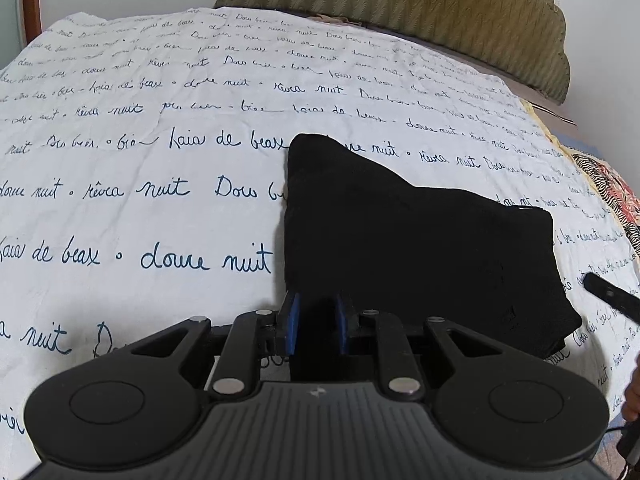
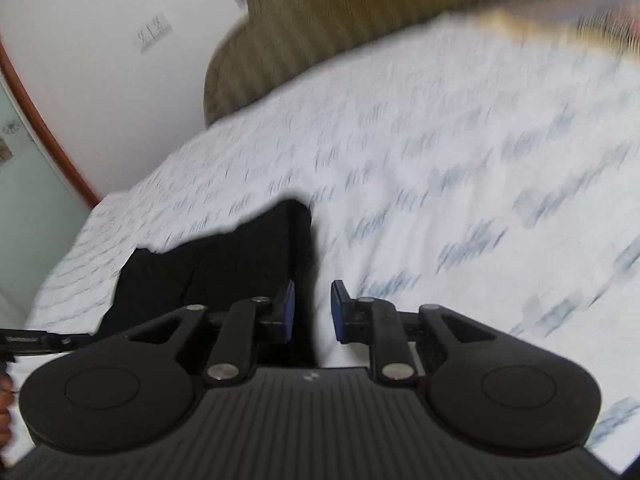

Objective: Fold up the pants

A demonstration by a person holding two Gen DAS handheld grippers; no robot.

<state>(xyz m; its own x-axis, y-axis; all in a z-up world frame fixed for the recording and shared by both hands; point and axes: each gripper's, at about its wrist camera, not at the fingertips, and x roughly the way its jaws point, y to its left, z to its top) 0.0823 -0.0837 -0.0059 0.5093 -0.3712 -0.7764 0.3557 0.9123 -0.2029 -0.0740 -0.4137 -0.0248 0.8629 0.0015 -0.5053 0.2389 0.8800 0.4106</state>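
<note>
The black pants [image 1: 420, 248] are lying folded into a soft, lumpy wedge on the bed, on a crinkled white sheet [image 1: 140, 168] printed with blue cursive script. I am pinching their near edge in my left claw [image 1: 317, 322], its blue pads nearly together on the dark cloth. My right claw [image 2: 313, 312] is hanging narrowly parted with nothing between its pads, beside the pants' right edge. The left view is showing the script crisply, and a ribbed olive cushion [image 1: 420, 12] behind; the right view is blurring the sheet and showing a wall switch plate [image 2: 153, 32].
</note>
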